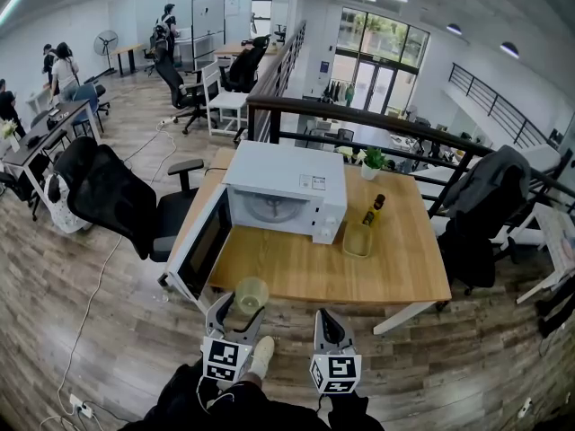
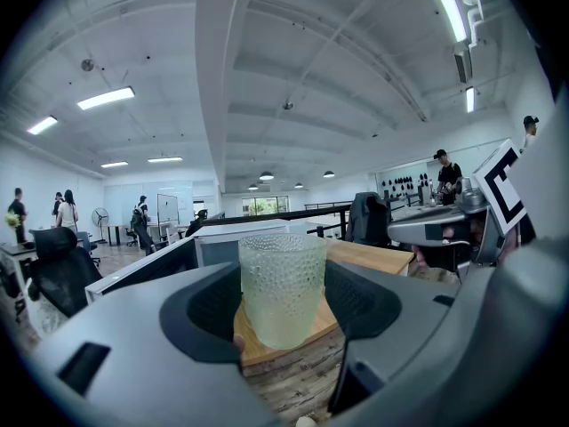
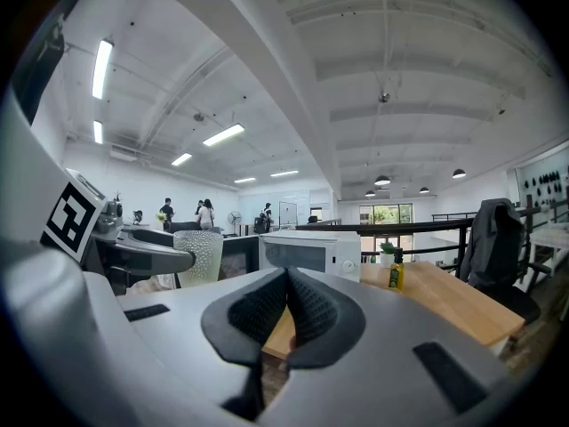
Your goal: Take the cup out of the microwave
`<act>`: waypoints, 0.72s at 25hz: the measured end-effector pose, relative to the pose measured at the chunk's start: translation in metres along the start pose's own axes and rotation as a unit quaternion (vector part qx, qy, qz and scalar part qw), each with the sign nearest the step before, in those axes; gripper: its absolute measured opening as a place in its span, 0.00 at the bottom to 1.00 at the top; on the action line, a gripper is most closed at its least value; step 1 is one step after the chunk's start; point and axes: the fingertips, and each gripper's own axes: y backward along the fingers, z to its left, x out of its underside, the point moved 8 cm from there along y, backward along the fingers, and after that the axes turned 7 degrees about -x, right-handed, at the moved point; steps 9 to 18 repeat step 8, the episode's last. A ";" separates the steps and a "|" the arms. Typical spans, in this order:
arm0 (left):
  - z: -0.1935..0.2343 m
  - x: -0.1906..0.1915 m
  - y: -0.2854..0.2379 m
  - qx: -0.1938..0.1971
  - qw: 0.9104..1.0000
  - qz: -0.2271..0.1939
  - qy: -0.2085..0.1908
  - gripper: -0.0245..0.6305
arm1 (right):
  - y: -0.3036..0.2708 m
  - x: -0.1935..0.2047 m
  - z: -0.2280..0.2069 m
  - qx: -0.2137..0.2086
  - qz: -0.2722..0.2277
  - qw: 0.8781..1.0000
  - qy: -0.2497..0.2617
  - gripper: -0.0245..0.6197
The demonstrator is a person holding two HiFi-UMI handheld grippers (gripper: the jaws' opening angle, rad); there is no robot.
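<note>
One view, its own, shows left hand-held gripper [image 2: 283, 302] pads [image 2: 212, 308] touching cup [image 2: 282, 274].

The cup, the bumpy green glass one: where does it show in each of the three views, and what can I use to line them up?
Head view: cup at bottom centre, held in the left tool.
Left gripper view: cup dead centre, between that tool's jaws.
Right gripper view: cup left of centre, small.
Shared landmark: the white microwave, behind the cup in both gripper views.
</note>
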 end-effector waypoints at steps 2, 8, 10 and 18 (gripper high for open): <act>0.000 0.000 0.000 0.000 1.000 0.000 -0.001 0.48 | 0.000 0.000 0.000 0.000 0.000 1.000 0.001 0.06; -0.001 -0.002 -0.001 0.002 1.000 -0.001 -0.003 0.48 | 0.000 -0.001 -0.001 0.001 0.000 1.000 0.001 0.06; -0.001 -0.002 -0.001 0.002 1.000 -0.001 -0.003 0.48 | 0.000 -0.001 -0.001 0.001 0.000 1.000 0.001 0.06; -0.001 -0.002 -0.001 0.002 1.000 -0.001 -0.003 0.48 | 0.000 -0.001 -0.001 0.001 0.000 1.000 0.001 0.06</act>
